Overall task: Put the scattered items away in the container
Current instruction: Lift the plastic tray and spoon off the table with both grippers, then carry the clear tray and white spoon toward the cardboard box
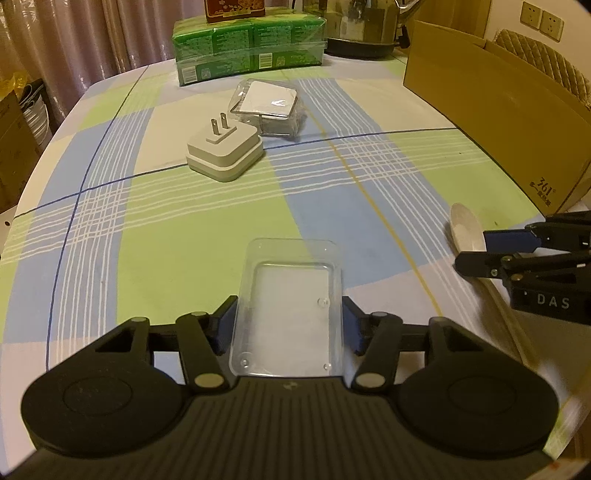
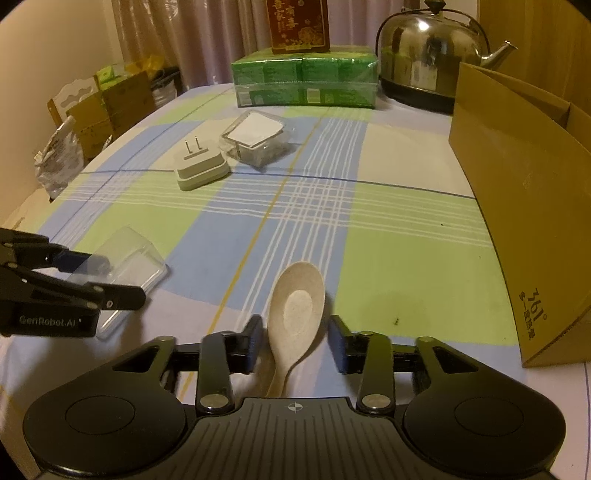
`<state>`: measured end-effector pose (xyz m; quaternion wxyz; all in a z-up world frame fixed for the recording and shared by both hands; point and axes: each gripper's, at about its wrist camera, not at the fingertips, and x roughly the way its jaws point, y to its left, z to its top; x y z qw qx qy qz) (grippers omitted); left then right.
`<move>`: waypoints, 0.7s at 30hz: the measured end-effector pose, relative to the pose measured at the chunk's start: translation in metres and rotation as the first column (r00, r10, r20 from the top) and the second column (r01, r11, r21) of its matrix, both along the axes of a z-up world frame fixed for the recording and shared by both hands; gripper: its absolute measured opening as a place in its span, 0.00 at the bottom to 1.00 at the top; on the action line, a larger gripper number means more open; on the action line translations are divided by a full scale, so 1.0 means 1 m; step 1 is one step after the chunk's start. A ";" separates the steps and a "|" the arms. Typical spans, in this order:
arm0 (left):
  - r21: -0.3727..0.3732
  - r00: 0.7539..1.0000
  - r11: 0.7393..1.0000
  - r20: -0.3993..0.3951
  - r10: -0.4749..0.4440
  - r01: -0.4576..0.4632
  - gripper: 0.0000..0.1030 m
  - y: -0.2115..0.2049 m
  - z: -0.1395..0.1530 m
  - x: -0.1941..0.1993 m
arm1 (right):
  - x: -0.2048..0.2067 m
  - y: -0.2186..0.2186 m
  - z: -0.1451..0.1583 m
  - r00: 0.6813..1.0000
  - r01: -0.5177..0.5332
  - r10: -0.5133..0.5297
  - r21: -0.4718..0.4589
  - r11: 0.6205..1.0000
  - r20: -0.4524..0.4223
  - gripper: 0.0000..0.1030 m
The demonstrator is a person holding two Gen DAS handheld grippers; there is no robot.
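Observation:
A clear plastic tray [image 1: 288,295] lies on the checked tablecloth between the pads of my left gripper [image 1: 288,325], and both pads press on its long sides. In the right wrist view the same tray [image 2: 136,266] sits at the left, inside the left gripper [image 2: 122,280]. A beige spoon [image 2: 295,295] lies bowl-up on the cloth between the fingers of my right gripper [image 2: 295,339], with a small gap on each side. The left wrist view has the right gripper [image 1: 474,251] around the spoon [image 1: 463,225] at the right edge. An open cardboard box [image 2: 517,184] stands to the right.
A white plug adapter [image 1: 225,151] and a clear case with a white card [image 1: 267,107] lie mid-table. Green wrapped packs [image 1: 247,48] with a red box [image 2: 299,26] on top and a steel kettle [image 2: 424,55] stand at the back. A crumpled bag [image 2: 55,162] sits at the left edge.

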<state>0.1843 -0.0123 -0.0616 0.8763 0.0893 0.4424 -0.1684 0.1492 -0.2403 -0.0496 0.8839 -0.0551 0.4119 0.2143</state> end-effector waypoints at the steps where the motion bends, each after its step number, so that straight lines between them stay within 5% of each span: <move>1: -0.002 1.000 1.000 0.000 0.005 -0.005 0.51 0.000 0.000 -0.001 | 0.000 0.002 0.000 1.000 0.000 0.000 -0.008 1.000 0.002 0.43; 14: -0.003 1.000 1.000 -0.001 0.017 -0.017 0.51 -0.001 -0.001 -0.003 | 0.002 0.014 -0.004 0.999 0.033 -0.031 -0.039 0.999 0.036 0.44; 16: -0.004 1.000 1.000 -0.002 0.017 -0.017 0.51 -0.001 -0.001 -0.002 | 0.001 0.015 -0.003 0.999 0.030 -0.028 -0.048 0.998 0.045 0.28; 21: -0.008 1.000 1.000 -0.007 0.016 -0.016 0.51 0.000 -0.001 0.000 | -0.001 0.012 -0.001 0.999 0.028 -0.027 -0.039 0.999 0.036 0.26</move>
